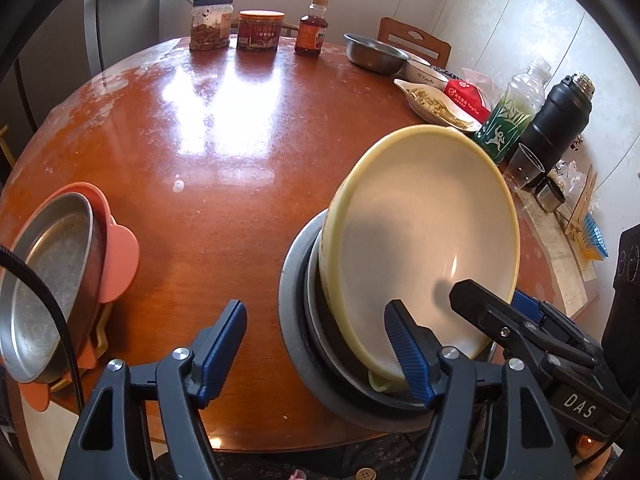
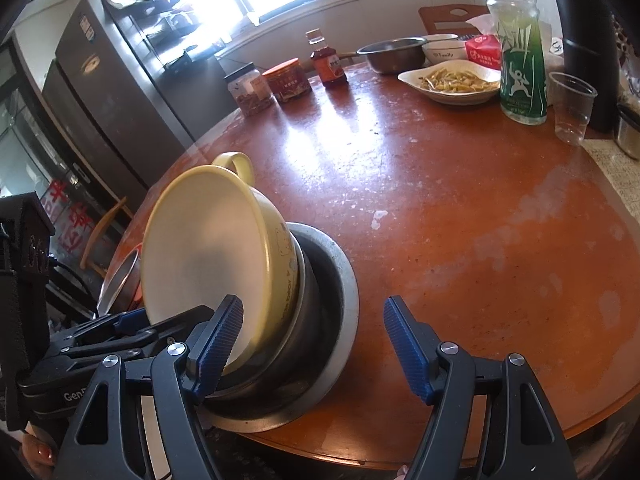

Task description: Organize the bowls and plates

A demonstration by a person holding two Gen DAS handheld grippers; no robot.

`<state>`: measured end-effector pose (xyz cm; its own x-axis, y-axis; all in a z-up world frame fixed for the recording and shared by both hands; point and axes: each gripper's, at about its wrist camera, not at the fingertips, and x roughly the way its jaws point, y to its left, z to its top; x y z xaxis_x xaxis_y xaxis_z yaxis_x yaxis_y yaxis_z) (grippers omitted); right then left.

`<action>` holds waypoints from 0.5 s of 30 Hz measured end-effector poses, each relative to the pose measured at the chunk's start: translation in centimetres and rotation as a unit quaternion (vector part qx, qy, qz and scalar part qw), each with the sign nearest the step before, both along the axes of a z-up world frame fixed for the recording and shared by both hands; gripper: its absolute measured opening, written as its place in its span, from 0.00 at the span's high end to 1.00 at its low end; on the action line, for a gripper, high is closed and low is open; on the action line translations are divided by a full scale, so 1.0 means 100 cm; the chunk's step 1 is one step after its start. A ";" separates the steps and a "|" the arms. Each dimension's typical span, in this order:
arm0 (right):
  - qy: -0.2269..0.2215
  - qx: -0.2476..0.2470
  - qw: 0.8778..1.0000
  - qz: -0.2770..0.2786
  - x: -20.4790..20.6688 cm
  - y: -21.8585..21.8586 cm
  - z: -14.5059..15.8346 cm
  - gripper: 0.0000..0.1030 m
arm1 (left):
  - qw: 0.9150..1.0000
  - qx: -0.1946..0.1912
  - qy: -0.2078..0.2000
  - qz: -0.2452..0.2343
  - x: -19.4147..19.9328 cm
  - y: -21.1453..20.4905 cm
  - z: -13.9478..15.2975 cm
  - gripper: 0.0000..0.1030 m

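Note:
A yellow handled bowl point(image 1: 420, 232) point(image 2: 208, 240) leans tilted inside a steel bowl point(image 2: 308, 304), which sits in a grey basin point(image 1: 292, 320) point(image 2: 344, 292) at the near table edge. My left gripper point(image 1: 316, 350) is open: its right pad point(image 1: 408, 352) lies by the yellow bowl's lower rim, its left pad over bare table. My right gripper point(image 2: 312, 340) point(image 1: 492, 300) is open and wide, with its left pad point(image 2: 220, 336) in front of the bowl's inside and the other over the table. A steel plate point(image 1: 48, 272) rests on pink dishes point(image 1: 120, 256) at the left.
Along the far side of the round wooden table point(image 1: 224, 160) stand two jars point(image 1: 256, 30), a sauce bottle point(image 1: 312, 28), a steel bowl point(image 1: 376, 54), a white bowl point(image 2: 442, 52), a dish of food point(image 2: 452, 80), a green bottle point(image 2: 520, 60), a black flask point(image 1: 556, 116) and a plastic cup point(image 2: 572, 108).

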<state>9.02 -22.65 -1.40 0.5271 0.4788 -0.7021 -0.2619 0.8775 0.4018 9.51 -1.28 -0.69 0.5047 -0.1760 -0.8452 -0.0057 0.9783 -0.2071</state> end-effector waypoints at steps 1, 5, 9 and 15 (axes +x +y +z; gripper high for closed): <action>0.001 -0.004 1.000 -0.001 0.001 0.001 -0.002 0.28 | 1.000 -0.001 0.002 0.000 0.001 0.000 -0.002 0.31; -0.002 -0.003 1.000 -0.002 0.003 0.001 -0.005 0.28 | 1.000 -0.016 0.009 0.000 0.006 0.003 -0.010 0.30; 0.001 0.008 1.000 0.010 0.004 0.003 -0.006 0.38 | 1.000 -0.015 0.009 0.000 0.006 0.001 -0.011 0.30; -0.002 0.017 1.000 0.011 0.003 0.005 -0.004 0.49 | 1.000 -0.030 0.007 -0.007 0.006 -0.003 -0.010 0.44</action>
<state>9.35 -22.14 -1.80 0.5194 0.5128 -0.6835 -0.2821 0.8580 0.4294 10.10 -1.57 -1.64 0.4901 -0.2330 -0.8400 0.0052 0.9644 -0.2645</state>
